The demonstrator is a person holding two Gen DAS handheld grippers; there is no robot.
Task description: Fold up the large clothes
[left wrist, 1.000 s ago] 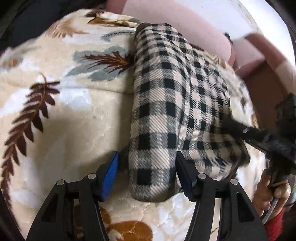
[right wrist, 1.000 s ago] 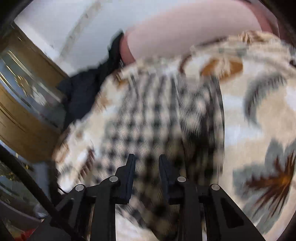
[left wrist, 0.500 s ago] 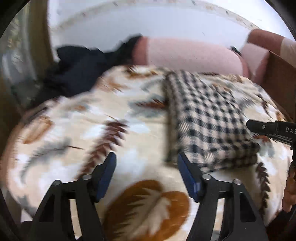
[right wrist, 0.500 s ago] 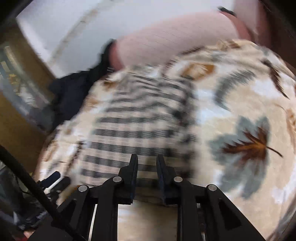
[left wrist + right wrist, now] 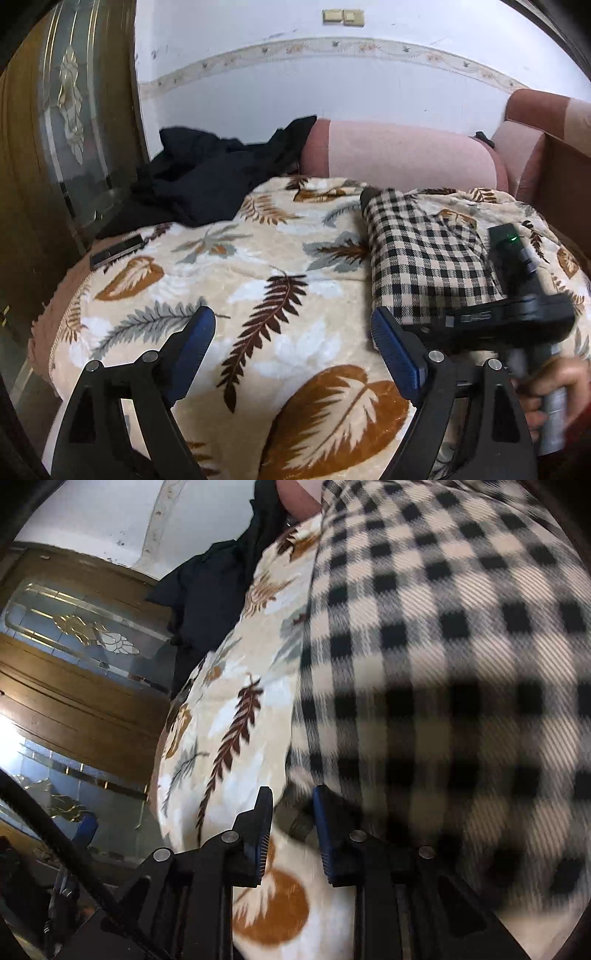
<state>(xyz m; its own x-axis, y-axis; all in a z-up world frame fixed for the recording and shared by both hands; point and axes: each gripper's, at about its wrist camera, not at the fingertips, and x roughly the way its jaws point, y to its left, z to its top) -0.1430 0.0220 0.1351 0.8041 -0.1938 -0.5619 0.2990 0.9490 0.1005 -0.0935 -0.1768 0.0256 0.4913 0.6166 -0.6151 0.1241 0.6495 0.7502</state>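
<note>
A folded black-and-cream checked garment [image 5: 424, 258] lies on the right of a leaf-patterned blanket [image 5: 258, 295]. My left gripper [image 5: 291, 343] is open and empty, held above the blanket to the left of the garment's near end. My right gripper [image 5: 291, 812] is narrowly open at the near left edge of the checked garment [image 5: 443, 664], very close to the cloth; I cannot tell whether it touches. The right gripper's body also shows in the left wrist view [image 5: 517, 314], over the garment's near right part, with the hand holding it.
A heap of black clothing [image 5: 207, 177] lies at the back left of the blanket. A pink sofa back [image 5: 399, 155] runs behind. A wooden door with glass [image 5: 62, 147] stands at the left. A dark flat object [image 5: 116, 251] lies at the blanket's left edge.
My left gripper has let go of the garment's near end, pulled back and swung left. My right gripper has moved down close to the garment's near left edge.
</note>
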